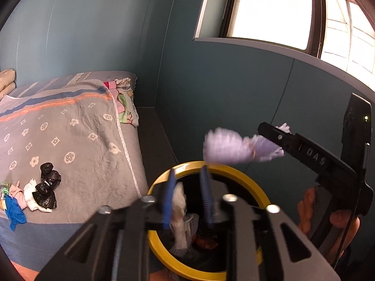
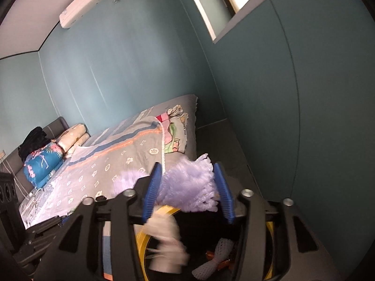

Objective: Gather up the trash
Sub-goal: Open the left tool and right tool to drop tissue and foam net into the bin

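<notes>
The bed [image 1: 77, 140] fills the left of the scene, grey flowered cover rumpled, and near its close edge a little heap is waiting: black bags [image 1: 46, 187], a blue scrap [image 1: 15, 210] and pale bits beside them, so by the look of it there's more collecting to do. Right of the bed, on the floor by the teal wall [image 1: 234, 89], stands the yellow-rimmed bin [image 1: 246, 180], already holding netting and orange wrappers at the bottom, so part of the job is done. Both tools hang over that bin now, tipped downward. The right tool [image 2: 189, 192] has a fluffy lilac piece [image 2: 187, 185] between its blue pads [image 2: 153, 187]; its jaws stand fairly wide and the lilac piece fills the gap, though whether they're pressing it or letting it go I cannot tell for sure. In the left view, a person's hand [image 1: 337, 220] is wrapped around that tool's handle at the right. The left tool [image 1: 187, 199] is parted too, and a blurred white wad [image 1: 179, 210] hangs just beside its left pad, over the bin's mouth, looking as if it's dropping in.
</notes>
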Motion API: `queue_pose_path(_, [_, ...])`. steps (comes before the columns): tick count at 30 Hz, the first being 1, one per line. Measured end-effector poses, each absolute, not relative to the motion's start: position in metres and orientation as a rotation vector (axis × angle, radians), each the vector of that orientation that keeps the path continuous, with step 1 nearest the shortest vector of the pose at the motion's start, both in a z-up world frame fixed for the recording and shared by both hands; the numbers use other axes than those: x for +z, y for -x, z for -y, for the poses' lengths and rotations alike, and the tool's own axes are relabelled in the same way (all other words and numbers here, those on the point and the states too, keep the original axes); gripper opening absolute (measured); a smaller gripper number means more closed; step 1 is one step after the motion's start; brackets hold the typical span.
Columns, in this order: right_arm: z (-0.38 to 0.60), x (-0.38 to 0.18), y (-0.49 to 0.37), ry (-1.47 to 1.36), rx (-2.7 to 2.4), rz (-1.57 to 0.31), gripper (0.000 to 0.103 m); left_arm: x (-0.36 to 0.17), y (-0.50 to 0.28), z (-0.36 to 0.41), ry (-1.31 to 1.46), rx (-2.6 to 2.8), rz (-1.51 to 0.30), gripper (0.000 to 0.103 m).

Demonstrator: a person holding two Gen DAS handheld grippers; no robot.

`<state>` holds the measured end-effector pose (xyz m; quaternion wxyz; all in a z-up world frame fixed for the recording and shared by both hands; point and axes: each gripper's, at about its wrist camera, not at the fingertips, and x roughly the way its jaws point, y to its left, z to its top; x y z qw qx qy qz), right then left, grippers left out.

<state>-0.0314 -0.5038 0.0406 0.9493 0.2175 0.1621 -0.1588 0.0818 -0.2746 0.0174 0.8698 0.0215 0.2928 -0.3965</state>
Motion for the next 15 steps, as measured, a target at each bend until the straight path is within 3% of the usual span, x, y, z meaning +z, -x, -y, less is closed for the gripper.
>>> queue_pose_path(12, [0.502, 0.044, 0.032, -0.458, -0.311, -0.307, 0.061, 0.032, -0.093, 0.239, 0.013, -0.741, -0.571, 0.071])
queue_pose_path(15, [0.493, 0.047, 0.022, -0.451, -0.275, -0.317, 0.065, 0.04, -0.098, 0.221, 0.018, -0.701, -0.545, 0.077])
